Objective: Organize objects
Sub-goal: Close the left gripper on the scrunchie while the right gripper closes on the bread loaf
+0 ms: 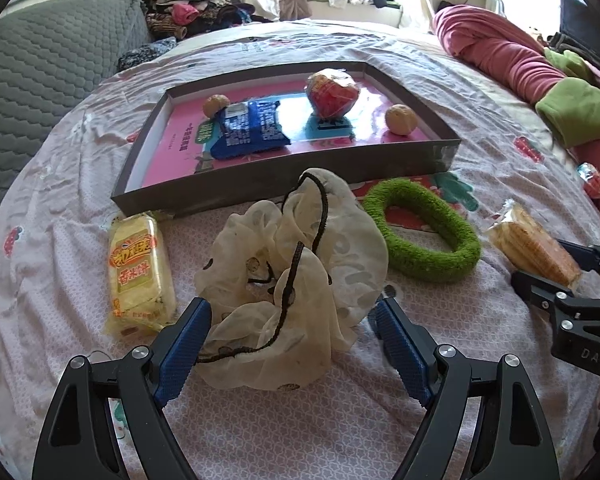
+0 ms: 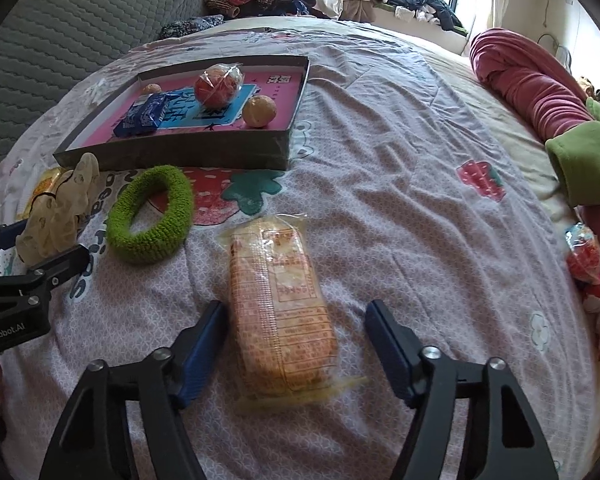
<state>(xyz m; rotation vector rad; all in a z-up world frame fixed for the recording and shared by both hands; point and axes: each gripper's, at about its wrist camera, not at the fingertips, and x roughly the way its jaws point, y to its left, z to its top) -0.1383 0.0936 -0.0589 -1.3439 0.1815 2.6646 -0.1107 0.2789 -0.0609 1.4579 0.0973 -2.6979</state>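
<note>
The left gripper (image 1: 292,320) hangs low over the bed (image 2: 400,184) with its jaws released, spread to either side of a cream scrunchie (image 1: 296,276) threaded with a black cord (image 1: 296,264). The blue pads (image 1: 184,352) sit just beside the fabric's near folds without clamping it. To the scrunchie's left lies a yellow snack packet (image 1: 138,276); to its right, a green scrunchie (image 1: 424,232) rests flat on the bedsheet's strawberry print.

The right gripper (image 2: 296,320) also has its jaws released, straddling an orange cracker packet (image 2: 280,304) that lies lengthwise between them, the left pad close against its side and the right one apart from it.

Toward the far left of the bed sits a shallow grey box (image 1: 420,160) with a pink floor. Inside it are a blue snack packet (image 1: 252,128), a red wrapped fruit (image 1: 332,92), a small round bun (image 1: 216,105) at the far left and a second round bun (image 1: 400,119) at the right end.

Along the bed's right edge lie a red blanket (image 2: 528,92) and a green cloth (image 2: 588,160).
</note>
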